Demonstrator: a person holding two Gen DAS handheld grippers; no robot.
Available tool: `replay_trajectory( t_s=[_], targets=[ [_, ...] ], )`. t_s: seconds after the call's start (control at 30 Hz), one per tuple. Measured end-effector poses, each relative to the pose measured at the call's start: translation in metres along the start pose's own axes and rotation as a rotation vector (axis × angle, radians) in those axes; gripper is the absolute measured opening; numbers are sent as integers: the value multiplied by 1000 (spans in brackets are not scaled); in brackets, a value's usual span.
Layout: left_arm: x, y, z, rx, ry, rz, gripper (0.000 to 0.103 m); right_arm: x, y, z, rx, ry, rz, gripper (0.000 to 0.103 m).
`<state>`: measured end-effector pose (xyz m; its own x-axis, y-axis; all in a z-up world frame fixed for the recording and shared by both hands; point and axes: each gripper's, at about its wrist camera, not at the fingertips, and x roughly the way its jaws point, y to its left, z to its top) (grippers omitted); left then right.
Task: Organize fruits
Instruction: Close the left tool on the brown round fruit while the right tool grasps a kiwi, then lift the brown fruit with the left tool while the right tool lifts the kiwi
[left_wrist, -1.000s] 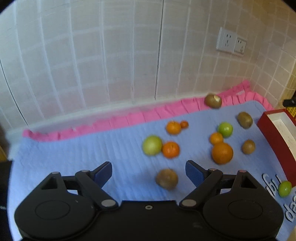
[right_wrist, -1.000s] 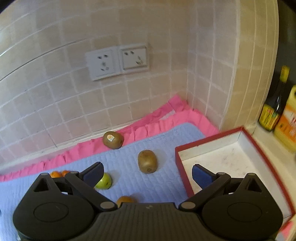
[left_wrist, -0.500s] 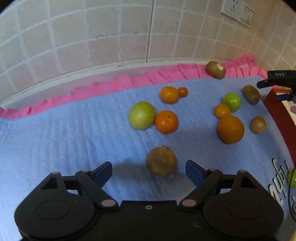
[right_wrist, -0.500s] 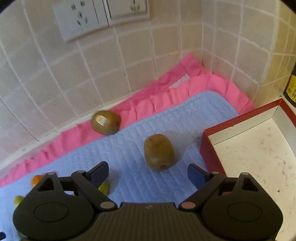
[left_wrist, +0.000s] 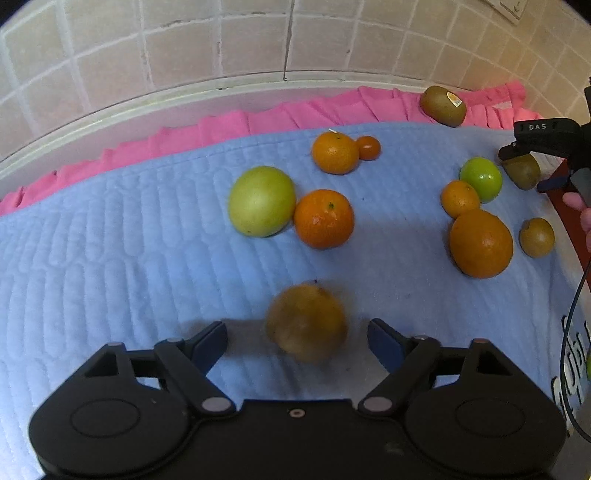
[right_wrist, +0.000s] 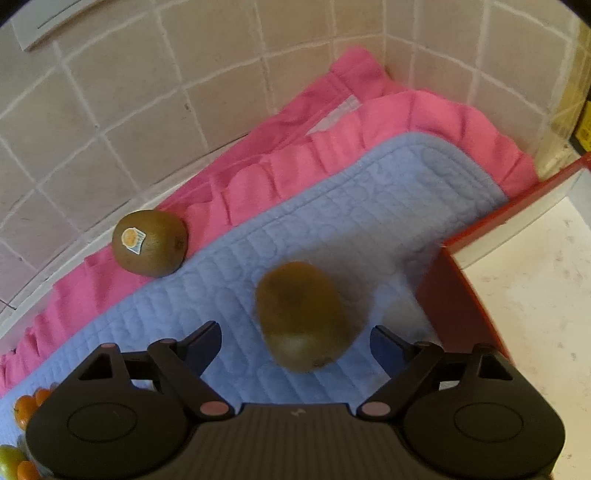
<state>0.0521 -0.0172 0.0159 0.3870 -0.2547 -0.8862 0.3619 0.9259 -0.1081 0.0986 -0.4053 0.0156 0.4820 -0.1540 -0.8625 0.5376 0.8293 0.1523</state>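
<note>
My left gripper (left_wrist: 297, 341) is open, its fingers on either side of a brown round fruit (left_wrist: 306, 322) on the blue mat (left_wrist: 110, 240), not touching it. My right gripper (right_wrist: 295, 343) is open around a brown kiwi (right_wrist: 303, 317) on the mat, beside the red box (right_wrist: 461, 295). Further off in the left wrist view lie a green apple (left_wrist: 261, 201), oranges (left_wrist: 324, 218) (left_wrist: 481, 243) (left_wrist: 335, 152), a lime (left_wrist: 481, 179) and a small kiwi (left_wrist: 536, 237). A stickered kiwi (right_wrist: 149, 243) sits on the pink frill.
The tiled wall (left_wrist: 221, 44) rises behind the mat. The red box with its white floor (right_wrist: 535, 295) stands at the mat's right edge. My right gripper shows at the right edge of the left wrist view (left_wrist: 546, 147). A bottle label (right_wrist: 583, 125) stands beyond the box.
Both grippers have moved down and forward. The brown fruit now sits between the left fingers and the kiwi between the right fingers. Both stay open.
</note>
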Motion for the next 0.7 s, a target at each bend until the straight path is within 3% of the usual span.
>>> replay_trajectory(
  t_s=[0.07, 0.2, 0.27, 0.3, 0.5, 0.7],
  targets=[
    [2, -2, 1, 10, 2, 18, 84, 5, 0, 0, 4, 12, 6, 75],
    [1, -4, 2, 21, -15, 34, 67, 6, 2, -2, -5, -4, -13, 68],
    [-2, -4, 1, 21, -31, 13, 51, 4, 1, -3, -10, -15, -23, 60],
    [-4, -5, 1, 21, -37, 13, 51, 3, 0, -3, -11, -21, -28, 55],
    [-14, -12, 0, 52, -85, 78, 49, -5, -10, -3, 21, -9, 24, 54],
    [-48, -22, 5, 71, -182, 90, 49, -46, -25, -12, 74, -41, 127, 51]
  ],
)
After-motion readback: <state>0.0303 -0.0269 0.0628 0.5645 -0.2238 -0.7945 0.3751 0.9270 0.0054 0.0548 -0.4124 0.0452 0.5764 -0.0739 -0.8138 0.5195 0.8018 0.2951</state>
